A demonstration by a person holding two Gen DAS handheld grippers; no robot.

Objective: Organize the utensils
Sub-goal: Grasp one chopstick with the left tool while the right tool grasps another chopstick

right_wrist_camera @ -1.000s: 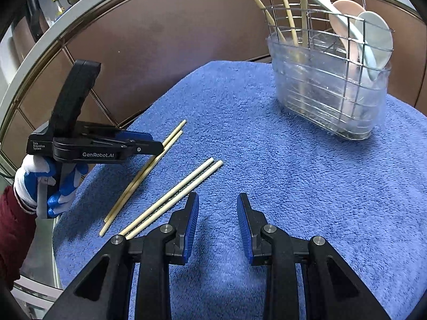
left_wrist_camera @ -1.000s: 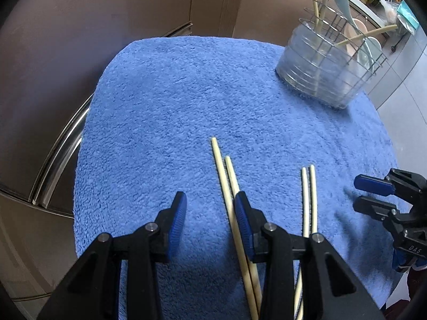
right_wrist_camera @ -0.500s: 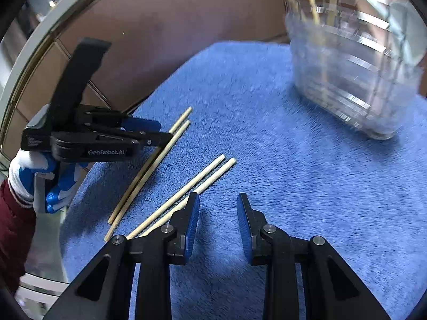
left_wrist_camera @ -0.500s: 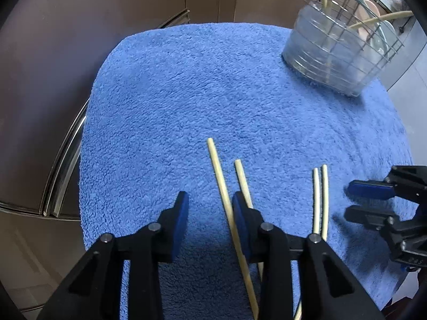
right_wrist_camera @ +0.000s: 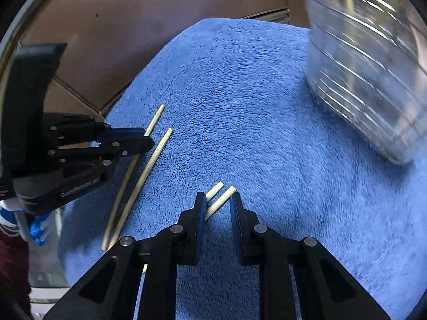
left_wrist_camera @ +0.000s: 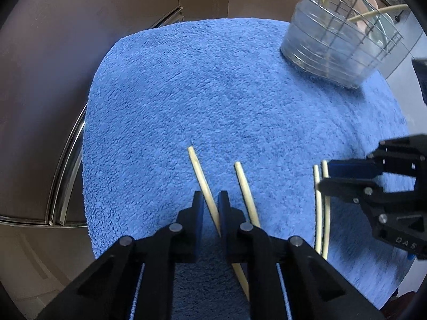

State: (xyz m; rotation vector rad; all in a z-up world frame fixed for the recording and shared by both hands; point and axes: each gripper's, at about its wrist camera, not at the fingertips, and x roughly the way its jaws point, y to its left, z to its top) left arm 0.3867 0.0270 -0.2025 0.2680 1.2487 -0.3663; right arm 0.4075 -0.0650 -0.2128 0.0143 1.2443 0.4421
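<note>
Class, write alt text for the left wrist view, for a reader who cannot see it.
The left gripper points down at a blue towel, its jaws closing around one chopstick; a second chopstick lies just to its right. Further right, the right gripper reaches over another pair of chopsticks. A wire utensil holder stands at the top right.

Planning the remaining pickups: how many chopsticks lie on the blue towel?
4: one between the left gripper's fingers, one beside it, two by the right gripper. Others stand in the holder.

Four pale chopsticks (left_wrist_camera: 244, 184) lie flat, seemingly in two pairs.
</note>
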